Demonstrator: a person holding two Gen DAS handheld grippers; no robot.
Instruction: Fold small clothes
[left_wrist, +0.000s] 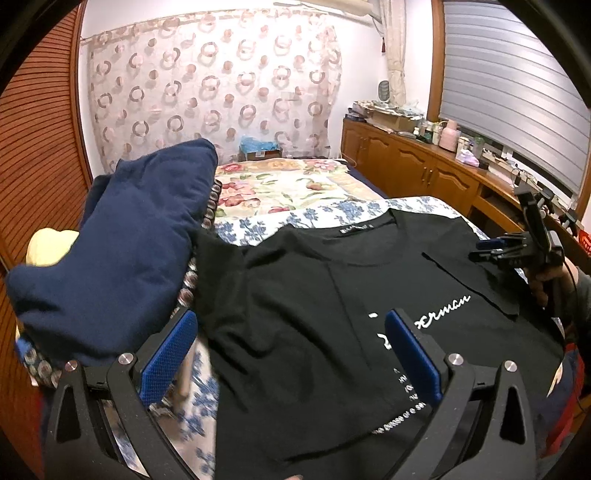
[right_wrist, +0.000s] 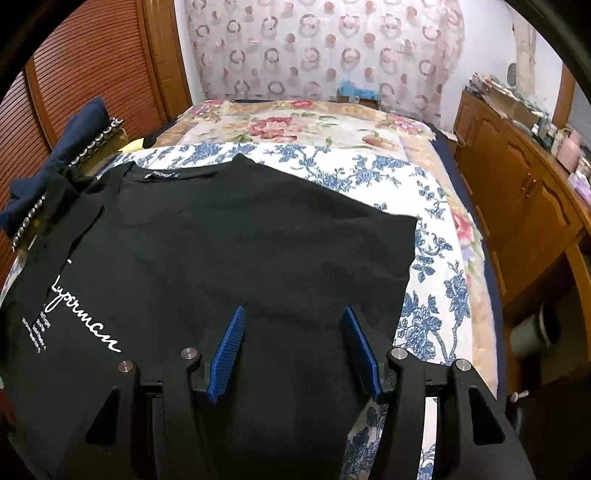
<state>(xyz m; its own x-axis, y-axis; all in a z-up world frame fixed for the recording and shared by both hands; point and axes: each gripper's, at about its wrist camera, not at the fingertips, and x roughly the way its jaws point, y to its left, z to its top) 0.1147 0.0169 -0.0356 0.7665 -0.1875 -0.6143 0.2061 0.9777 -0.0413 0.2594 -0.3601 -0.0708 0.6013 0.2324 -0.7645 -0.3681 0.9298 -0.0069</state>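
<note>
The left gripper (left_wrist: 291, 354) and right gripper (right_wrist: 293, 350) both hover with jaws apart, gripping nothing, over the black T-shirt (right_wrist: 229, 258). It lies on the blue-flowered sheet (right_wrist: 424, 288), navy garment (left_wrist: 122, 251) at its left.

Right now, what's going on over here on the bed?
A person is folding a black T-shirt spread on the blue-flowered bedspread, a hand-held gripper in each hand. One sleeve already lies folded in over the chest. The right gripper is open above the shirt's right part, gripping nothing. The left gripper is also open, over the shirt's left side. A dark blue garment lies heaped to the left.
</note>
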